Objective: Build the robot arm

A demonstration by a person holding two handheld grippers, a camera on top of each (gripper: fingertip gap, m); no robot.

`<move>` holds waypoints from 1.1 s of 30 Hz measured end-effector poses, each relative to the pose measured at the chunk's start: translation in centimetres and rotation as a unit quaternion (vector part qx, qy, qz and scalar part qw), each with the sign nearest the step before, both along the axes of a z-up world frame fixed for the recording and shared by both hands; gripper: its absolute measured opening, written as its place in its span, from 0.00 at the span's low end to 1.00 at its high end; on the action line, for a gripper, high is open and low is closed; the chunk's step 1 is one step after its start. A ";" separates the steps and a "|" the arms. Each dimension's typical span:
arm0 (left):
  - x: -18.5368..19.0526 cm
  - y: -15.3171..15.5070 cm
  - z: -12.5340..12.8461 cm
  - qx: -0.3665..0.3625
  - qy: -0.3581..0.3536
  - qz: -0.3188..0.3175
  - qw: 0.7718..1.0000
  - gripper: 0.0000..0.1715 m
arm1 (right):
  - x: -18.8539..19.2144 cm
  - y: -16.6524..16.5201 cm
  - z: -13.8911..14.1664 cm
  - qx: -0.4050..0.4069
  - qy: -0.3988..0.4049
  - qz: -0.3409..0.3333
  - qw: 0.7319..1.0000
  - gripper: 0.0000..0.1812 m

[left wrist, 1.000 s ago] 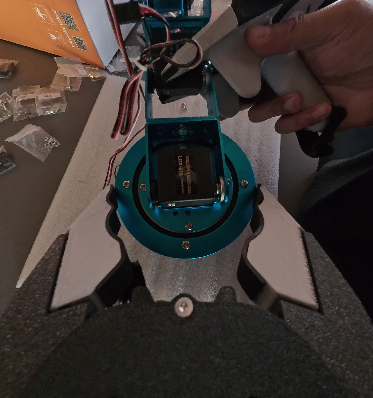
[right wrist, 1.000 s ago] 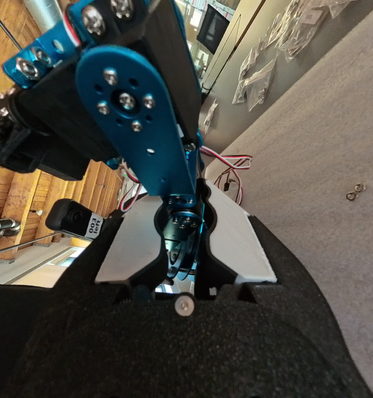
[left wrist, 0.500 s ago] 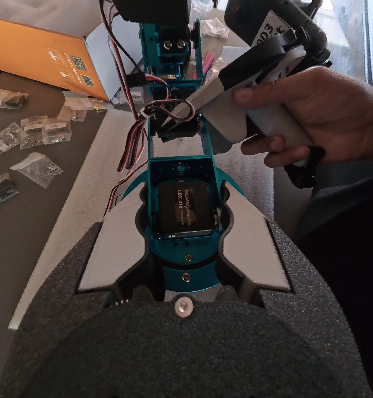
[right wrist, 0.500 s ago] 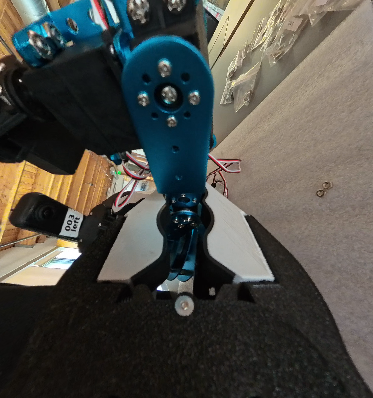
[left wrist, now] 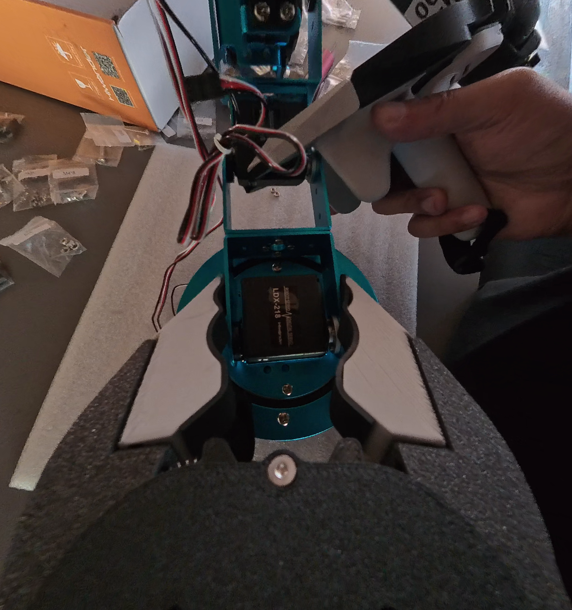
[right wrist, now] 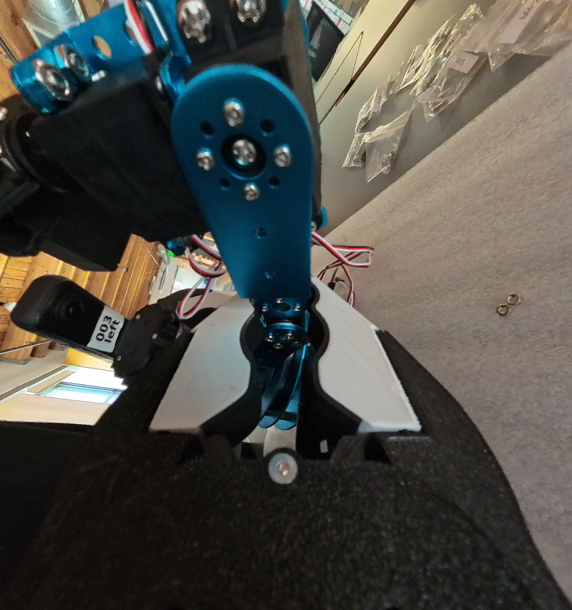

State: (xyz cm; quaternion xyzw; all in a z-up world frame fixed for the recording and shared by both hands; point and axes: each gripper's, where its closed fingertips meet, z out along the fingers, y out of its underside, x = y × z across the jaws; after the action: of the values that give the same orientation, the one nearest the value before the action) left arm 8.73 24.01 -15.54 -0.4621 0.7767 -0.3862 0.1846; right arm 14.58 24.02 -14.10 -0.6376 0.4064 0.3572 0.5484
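A small teal-blue metal robot arm stands on a round base (left wrist: 291,425) on a pale foam mat (left wrist: 112,297). My left gripper (left wrist: 281,284) is shut on the lower bracket, one finger on each side of the black servo (left wrist: 281,317) just above the base. My right gripper (right wrist: 278,297) is shut on the foot of the upper blue link (right wrist: 245,158). It also shows in the left wrist view (left wrist: 278,155), held by a hand (left wrist: 509,158), gripping the arm higher up. Red, white and black servo wires (left wrist: 205,185) hang on the arm's left.
An orange and white box (left wrist: 46,49) lies at the back left. Several clear bags of small parts (left wrist: 43,241) lie on the dark table to the left, and show in the right wrist view (right wrist: 377,138). Two small washers (right wrist: 509,303) lie on the mat. About 6 centimetres separates my left fingertips from my right.
My left gripper went from open around the round base to closed on the servo bracket and moved in closer. The upper link has swung more upright in my right gripper.
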 end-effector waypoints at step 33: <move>-0.6 0.6 -0.4 0.027 -0.004 -0.061 0.998 0.49 | -1.2 1.0 5.3 -0.148 -0.287 0.024 0.946 0.11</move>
State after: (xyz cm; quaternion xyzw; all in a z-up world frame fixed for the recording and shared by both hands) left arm 8.11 24.58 -15.94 -0.4073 0.8128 -0.3771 0.1765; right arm 13.38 25.00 -8.82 -0.7965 0.2646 0.1084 0.5327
